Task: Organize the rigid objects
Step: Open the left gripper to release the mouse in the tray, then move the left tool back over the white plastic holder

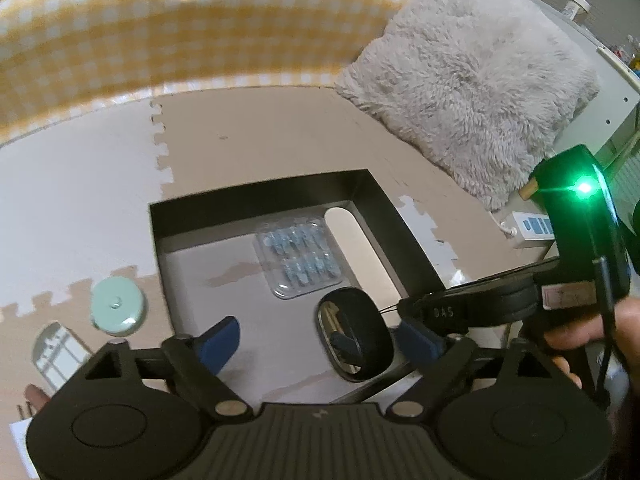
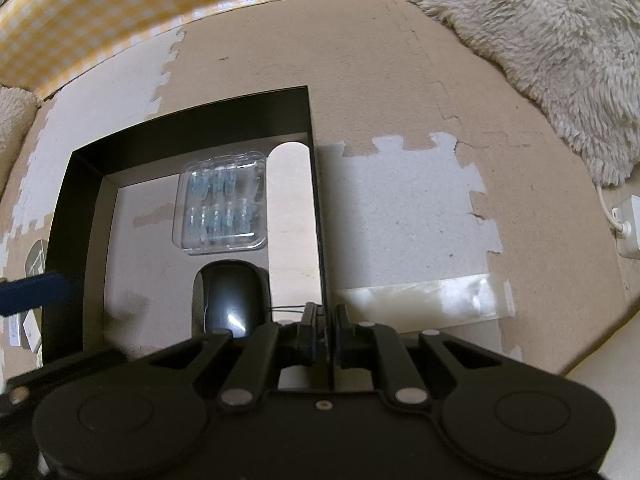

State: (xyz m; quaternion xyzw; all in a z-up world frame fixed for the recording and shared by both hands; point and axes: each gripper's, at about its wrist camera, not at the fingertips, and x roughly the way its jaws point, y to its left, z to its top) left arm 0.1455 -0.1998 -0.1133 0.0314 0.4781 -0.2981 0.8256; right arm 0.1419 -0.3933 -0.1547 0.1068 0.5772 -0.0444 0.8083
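Observation:
A shallow black box [image 1: 256,184] lies on the foam floor mats. Inside it are a clear blister pack of blue pieces [image 1: 298,258], a beige oblong piece [image 1: 360,248] along the right wall, and a glossy black oval object [image 1: 354,336] near the front. My left gripper [image 1: 320,332] hovers open over the box's front. The black oval sits between its blue pads, closer to the right one, and is not squeezed. My right gripper [image 2: 326,332] is shut on the box's right wall [image 2: 320,240]. Its black arm [image 1: 460,312] reaches in from the right.
Left of the box lie a mint round lid [image 1: 116,310] and a small window-print card [image 1: 60,354]. A fluffy grey cushion [image 1: 472,80], a white power strip [image 1: 532,228] and yellow checked fabric [image 1: 160,32] border the mats. A clear plastic strip [image 2: 424,300] lies right of the box.

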